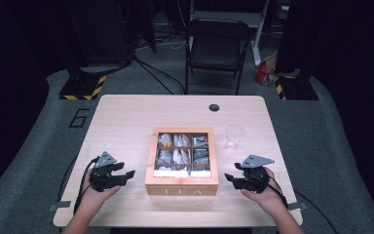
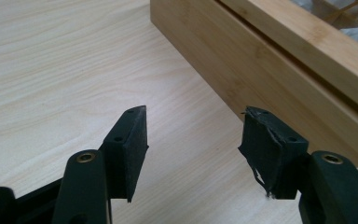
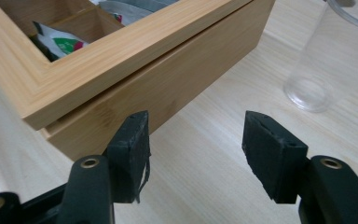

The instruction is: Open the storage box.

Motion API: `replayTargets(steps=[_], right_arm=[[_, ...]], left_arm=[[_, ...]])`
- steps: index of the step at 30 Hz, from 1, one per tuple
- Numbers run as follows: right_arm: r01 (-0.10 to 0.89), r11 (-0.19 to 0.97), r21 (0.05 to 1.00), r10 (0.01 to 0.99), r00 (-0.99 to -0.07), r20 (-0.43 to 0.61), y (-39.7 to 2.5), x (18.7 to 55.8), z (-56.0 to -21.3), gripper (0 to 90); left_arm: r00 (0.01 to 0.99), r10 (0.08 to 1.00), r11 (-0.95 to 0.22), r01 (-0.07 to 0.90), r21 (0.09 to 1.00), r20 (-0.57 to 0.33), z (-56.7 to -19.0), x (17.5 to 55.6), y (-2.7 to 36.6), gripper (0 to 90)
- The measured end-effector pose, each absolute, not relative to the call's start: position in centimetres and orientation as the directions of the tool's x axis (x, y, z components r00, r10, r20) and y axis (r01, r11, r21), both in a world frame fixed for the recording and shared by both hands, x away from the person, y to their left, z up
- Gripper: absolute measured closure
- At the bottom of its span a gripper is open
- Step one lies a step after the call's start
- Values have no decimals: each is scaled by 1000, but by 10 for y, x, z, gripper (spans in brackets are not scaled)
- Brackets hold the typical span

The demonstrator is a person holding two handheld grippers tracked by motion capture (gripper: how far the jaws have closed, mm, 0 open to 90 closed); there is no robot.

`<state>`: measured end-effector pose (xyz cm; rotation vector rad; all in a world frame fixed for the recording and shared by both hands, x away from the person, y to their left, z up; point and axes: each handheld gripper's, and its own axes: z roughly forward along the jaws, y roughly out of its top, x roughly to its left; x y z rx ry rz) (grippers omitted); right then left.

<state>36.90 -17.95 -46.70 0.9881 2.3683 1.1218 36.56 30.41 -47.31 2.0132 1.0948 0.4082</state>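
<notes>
Grippers number two, left gripper (image 1: pixel 129 174) and right gripper (image 1: pixel 229 178), both spread, flanking one six-compartment tea box (image 1: pixel 181 185); one clear cup (image 1: pixel 234 136) stands nearby.

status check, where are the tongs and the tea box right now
Left tongs open, empty, left of the tea box. Right tongs open, empty, on its right. Box lid shut, tea bags visible through it. Clear cup beyond the right tongs, not blocking.
</notes>
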Motion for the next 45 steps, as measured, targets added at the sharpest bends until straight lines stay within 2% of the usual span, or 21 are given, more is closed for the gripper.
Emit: replayTargets(steps=[10, 15, 19, 31, 39, 45], right_arm=[[465, 440, 768, 708, -706, 23, -180, 362, -459, 437], [448, 455, 769, 672, -740, 34, -181, 355, -453, 526], [442, 447, 778, 668, -743, 38, -180, 350, -451, 482], [425, 442, 790, 638, -768, 56, -176, 344, -458, 475], [401, 465, 789, 624, -781, 29, -169, 341, -461, 403], [401, 471, 786, 613, -789, 36, -165, 339, -463, 421]], left_arm=[[596, 800, -334, 540, 773, -71, -460, 353, 300, 430], [604, 793, -328, 533, 780, -79, -455, 347, 299, 437], [608, 789, -325, 529, 784, -84, -453, 343, 298, 440], [626, 774, -334, 529, 780, -93, -461, 339, 295, 454], [647, 757, -338, 505, 794, -89, -461, 337, 293, 369], [660, 747, -361, 502, 786, -79, -462, 335, 291, 366]])
